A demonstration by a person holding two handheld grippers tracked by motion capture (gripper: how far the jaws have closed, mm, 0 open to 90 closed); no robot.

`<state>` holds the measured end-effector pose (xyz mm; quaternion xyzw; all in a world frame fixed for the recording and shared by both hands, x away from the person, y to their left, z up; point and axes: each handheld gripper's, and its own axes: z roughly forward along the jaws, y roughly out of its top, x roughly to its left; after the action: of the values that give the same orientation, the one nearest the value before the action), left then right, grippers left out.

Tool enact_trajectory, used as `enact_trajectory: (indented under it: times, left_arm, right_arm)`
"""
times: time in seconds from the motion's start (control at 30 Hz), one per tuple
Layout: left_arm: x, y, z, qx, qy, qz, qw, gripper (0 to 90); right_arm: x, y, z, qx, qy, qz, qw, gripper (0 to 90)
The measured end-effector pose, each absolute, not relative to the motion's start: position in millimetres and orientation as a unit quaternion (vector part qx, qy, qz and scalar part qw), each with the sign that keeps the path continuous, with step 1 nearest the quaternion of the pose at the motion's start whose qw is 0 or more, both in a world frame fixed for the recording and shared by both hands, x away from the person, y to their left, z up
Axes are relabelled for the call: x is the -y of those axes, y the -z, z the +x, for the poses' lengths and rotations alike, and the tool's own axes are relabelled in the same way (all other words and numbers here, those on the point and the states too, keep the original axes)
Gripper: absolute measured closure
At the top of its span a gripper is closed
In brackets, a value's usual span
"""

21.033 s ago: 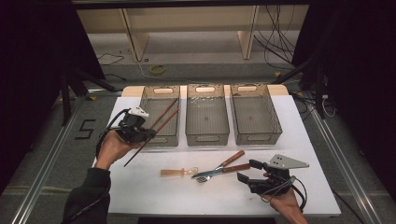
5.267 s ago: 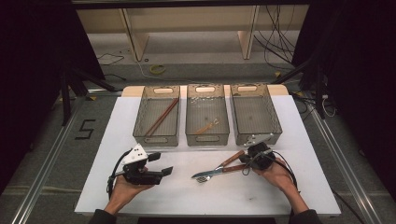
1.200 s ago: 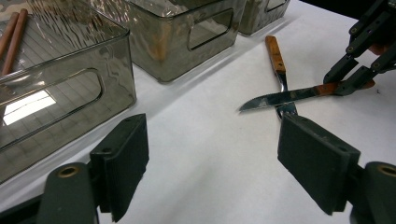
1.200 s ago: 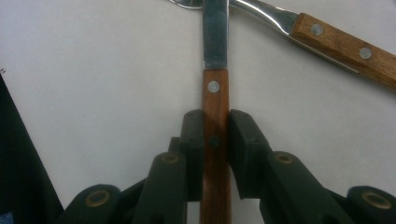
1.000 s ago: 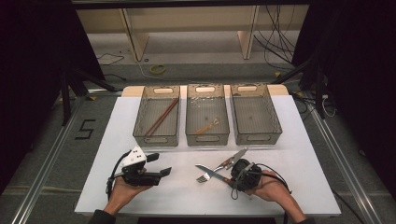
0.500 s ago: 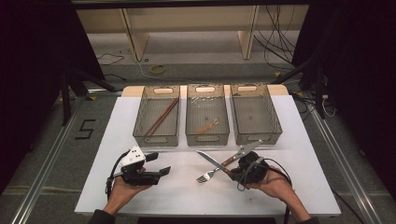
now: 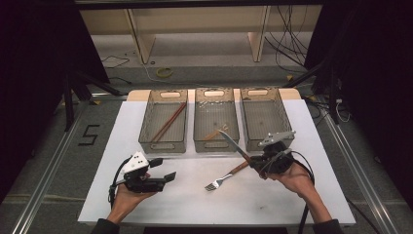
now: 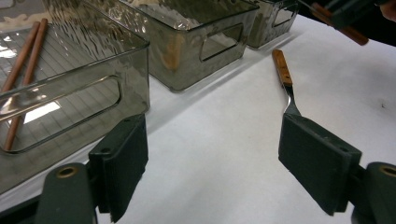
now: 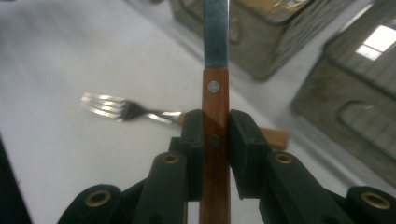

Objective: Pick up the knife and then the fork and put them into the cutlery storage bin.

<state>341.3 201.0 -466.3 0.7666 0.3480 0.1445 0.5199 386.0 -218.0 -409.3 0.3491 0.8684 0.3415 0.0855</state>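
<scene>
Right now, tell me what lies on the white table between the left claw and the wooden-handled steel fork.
Nothing: in the high view, bare white table separates the open left claw from the wooden-handled steel fork.

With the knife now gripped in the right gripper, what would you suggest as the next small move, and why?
Probably carry the knife over the right bin and lower it in. The right gripper clamps its wooden handle, chopsticks fill the left bin, and something wooden lies in the middle bin.
</scene>
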Motion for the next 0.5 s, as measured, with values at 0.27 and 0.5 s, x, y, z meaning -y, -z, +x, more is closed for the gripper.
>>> enact_trajectory:
  times: [0.27, 0.5]
  left_arm:
    - [-203.7, 465.5, 341.0, -0.347, -0.146, 0.760, 0.529, 22.9]
    - [-203.0, 465.6, 341.0, -0.346, -0.146, 0.760, 0.531, 22.5]
  right_arm:
    - [231.9, 396.8, 411.8, -0.843, -0.363, 0.383, 0.109, 77.3]
    - [242.6, 385.6, 428.8, -0.826, -0.366, 0.407, 0.131, 77.3]
